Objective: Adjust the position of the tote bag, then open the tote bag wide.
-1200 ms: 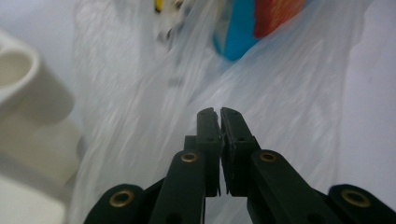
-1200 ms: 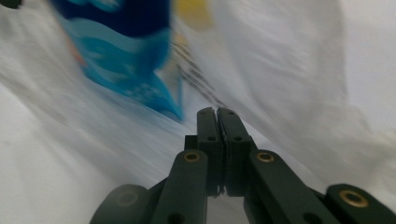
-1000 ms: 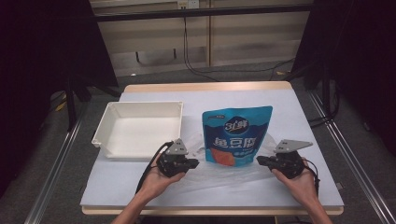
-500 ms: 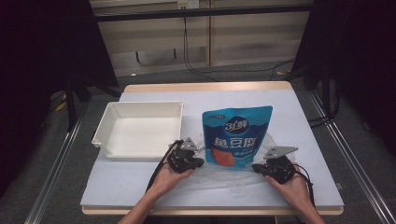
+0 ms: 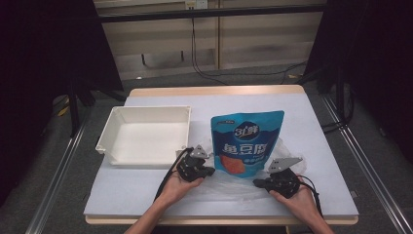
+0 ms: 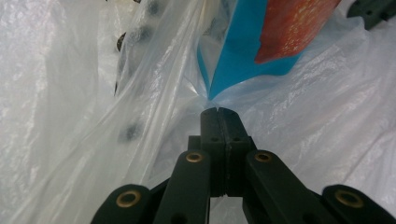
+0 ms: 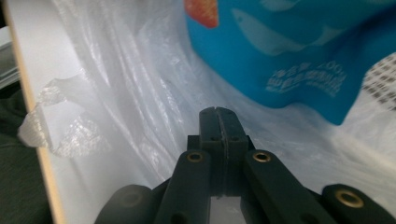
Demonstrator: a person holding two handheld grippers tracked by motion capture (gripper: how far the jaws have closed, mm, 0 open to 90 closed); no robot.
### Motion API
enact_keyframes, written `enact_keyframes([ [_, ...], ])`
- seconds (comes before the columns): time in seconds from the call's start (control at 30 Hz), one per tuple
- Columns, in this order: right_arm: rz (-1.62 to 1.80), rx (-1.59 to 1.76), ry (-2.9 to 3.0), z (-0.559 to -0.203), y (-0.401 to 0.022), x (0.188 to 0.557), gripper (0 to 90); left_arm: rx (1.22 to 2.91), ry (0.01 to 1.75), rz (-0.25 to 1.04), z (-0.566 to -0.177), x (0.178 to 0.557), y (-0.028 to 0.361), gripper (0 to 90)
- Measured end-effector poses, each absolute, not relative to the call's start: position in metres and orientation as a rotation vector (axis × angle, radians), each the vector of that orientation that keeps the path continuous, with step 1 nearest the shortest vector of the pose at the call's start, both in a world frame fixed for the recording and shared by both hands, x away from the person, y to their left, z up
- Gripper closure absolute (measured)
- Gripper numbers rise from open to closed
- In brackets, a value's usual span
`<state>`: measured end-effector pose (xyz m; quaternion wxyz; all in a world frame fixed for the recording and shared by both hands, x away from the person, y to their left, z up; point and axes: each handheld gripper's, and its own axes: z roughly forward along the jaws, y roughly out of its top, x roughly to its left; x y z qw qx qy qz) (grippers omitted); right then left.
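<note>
A blue snack pouch (image 5: pixel 247 141) with an orange panel lies flat on a clear plastic bag (image 5: pixel 229 187) at the table's middle. My left gripper (image 5: pixel 210 171) is at the pouch's near left corner, jaws pressed together, the tip against the film just short of the pouch (image 6: pixel 261 42). Folds of the bag (image 6: pixel 70 116) gather at that tip (image 6: pixel 218 112); whether film is pinched I cannot tell. My right gripper (image 5: pixel 256 183) sits at the near right corner, also shut (image 7: pixel 218 112), resting on the film (image 7: pixel 130 93) below the pouch (image 7: pixel 289 42).
A white empty tray (image 5: pixel 104 139) stands left of the pouch, close behind my left hand. The pale blue table (image 5: pixel 122 195) ends near my wrists, and its wooden edge (image 7: pixel 32 102) runs beside the bag. The right gripper's body (image 6: pixel 373 9) shows beyond the pouch.
Both hands came down and inward toward the pouch's near corners; the right one shifted left and nearer, the left one slightly right. Pouch and tray stayed put.
</note>
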<state>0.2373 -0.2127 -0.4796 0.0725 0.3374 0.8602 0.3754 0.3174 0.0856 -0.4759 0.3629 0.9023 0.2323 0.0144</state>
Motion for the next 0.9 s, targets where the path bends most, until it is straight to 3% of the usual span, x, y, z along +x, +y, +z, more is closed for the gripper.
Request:
enact_keyframes([
  [0.67,1.223,0.977,2.607,-0.481,-0.218,0.215,87.3,2.314,0.621,0.032,-0.476,0.318,0.084,87.5],
  [0.7,1.268,1.005,2.530,-0.476,-0.225,0.215,80.4,2.325,0.616,0.058,-0.474,0.317,0.083,80.9],
  [0.77,1.286,1.045,2.453,-0.471,-0.230,0.215,75.5,2.304,0.634,0.063,-0.473,0.316,0.085,68.9],
  [0.87,1.316,1.076,2.387,-0.469,-0.234,0.213,71.1,2.283,0.607,0.077,-0.469,0.314,0.088,64.9],
  [0.9,1.333,1.061,2.357,-0.467,-0.236,0.210,68.0,2.264,0.586,0.068,-0.464,0.312,0.092,59.2],
])
